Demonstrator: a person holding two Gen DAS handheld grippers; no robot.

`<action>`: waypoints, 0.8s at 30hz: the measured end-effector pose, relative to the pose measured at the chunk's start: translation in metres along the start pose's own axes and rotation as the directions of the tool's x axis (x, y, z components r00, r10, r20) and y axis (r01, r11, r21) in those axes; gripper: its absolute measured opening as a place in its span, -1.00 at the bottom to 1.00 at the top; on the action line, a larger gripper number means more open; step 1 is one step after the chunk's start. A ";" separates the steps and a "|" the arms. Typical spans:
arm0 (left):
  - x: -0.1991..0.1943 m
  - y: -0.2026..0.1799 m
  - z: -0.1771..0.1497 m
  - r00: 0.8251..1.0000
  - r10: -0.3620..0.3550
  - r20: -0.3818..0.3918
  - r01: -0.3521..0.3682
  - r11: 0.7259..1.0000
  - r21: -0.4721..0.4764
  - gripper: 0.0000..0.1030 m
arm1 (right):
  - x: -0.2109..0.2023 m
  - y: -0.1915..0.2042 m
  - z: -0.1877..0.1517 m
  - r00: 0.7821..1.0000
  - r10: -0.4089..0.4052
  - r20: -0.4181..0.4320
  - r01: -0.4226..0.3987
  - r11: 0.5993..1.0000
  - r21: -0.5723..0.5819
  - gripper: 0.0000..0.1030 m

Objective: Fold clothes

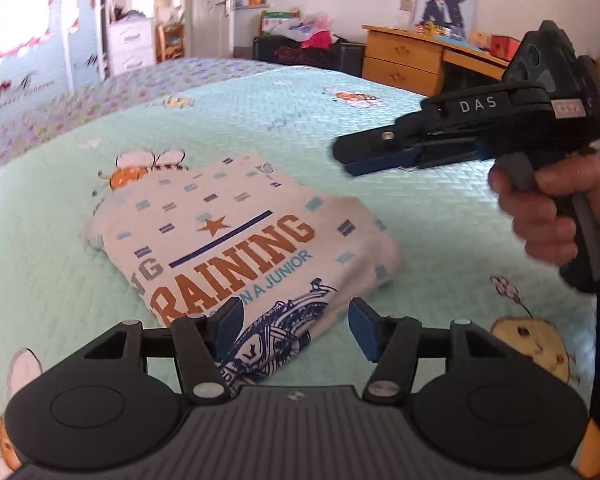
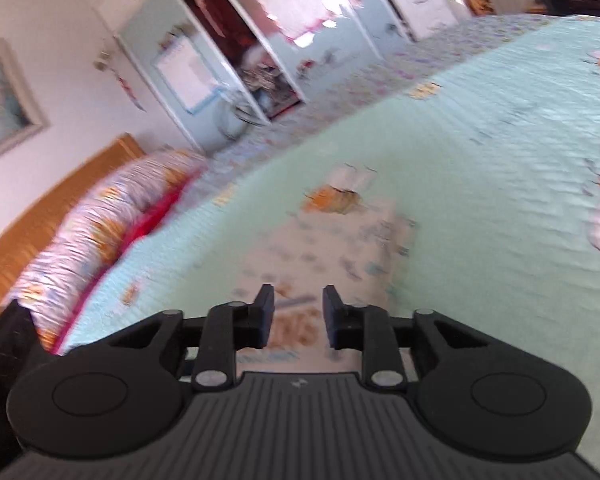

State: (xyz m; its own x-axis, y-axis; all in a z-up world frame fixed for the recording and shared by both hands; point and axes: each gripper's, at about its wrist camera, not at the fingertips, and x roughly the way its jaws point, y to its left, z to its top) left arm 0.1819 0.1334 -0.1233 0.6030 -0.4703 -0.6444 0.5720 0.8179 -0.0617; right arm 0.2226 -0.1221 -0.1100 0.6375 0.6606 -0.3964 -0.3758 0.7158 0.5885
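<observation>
The shirt (image 1: 236, 248) lies folded on the bed (image 1: 440, 208). Left claw (image 1: 296, 330) and right claw (image 2: 299, 316) hover open, empty. Risk: a snagging fingertip could unfold it.

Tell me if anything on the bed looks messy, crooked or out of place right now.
Nothing stands out. The folded shirt lies flat on the green bedspread, its edges fairly even, though it sits at an angle to the left gripper. The right gripper is off the cloth. The right wrist view is too blurred to add detail.
</observation>
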 end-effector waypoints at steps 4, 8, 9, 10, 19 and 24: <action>0.008 0.001 -0.017 0.998 0.014 -0.053 -0.015 0.999 -0.028 0.18 | 0.043 -0.031 -0.006 0.992 -0.058 -0.115 0.066 0.996 0.068 -0.36; -0.012 -0.005 -0.022 1.000 -0.009 -0.025 0.008 1.000 -0.029 0.18 | 0.014 -0.037 -0.020 0.994 -0.066 -0.091 0.077 0.989 0.123 -0.51; -0.016 -0.007 -0.022 1.000 -0.015 -0.020 0.015 1.000 -0.027 0.18 | 0.006 -0.025 -0.022 0.996 -0.061 -0.071 0.066 0.994 0.082 -0.42; -0.017 -0.007 -0.022 1.000 -0.017 -0.022 0.016 1.000 -0.024 0.18 | -0.001 -0.012 -0.024 0.997 -0.045 -0.055 0.047 0.998 0.045 -0.31; -0.033 -0.013 -0.024 0.999 -0.030 -0.039 0.030 1.000 0.000 0.18 | 0.000 0.019 -0.054 0.964 -0.180 -0.193 0.129 0.959 -0.252 -0.32; -0.016 -0.006 -0.006 1.000 -0.013 0.007 0.013 0.999 -0.041 0.27 | 0.001 0.060 -0.051 0.975 -0.208 -0.077 0.156 0.890 -0.428 0.09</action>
State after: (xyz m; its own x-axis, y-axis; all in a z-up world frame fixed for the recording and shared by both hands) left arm 0.1655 0.1385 -0.1173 0.5992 -0.4831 -0.6385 0.5565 0.8246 -0.1016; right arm 0.1659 -0.0669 -0.1108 0.6481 0.5123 -0.5635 -0.5226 0.8374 0.1603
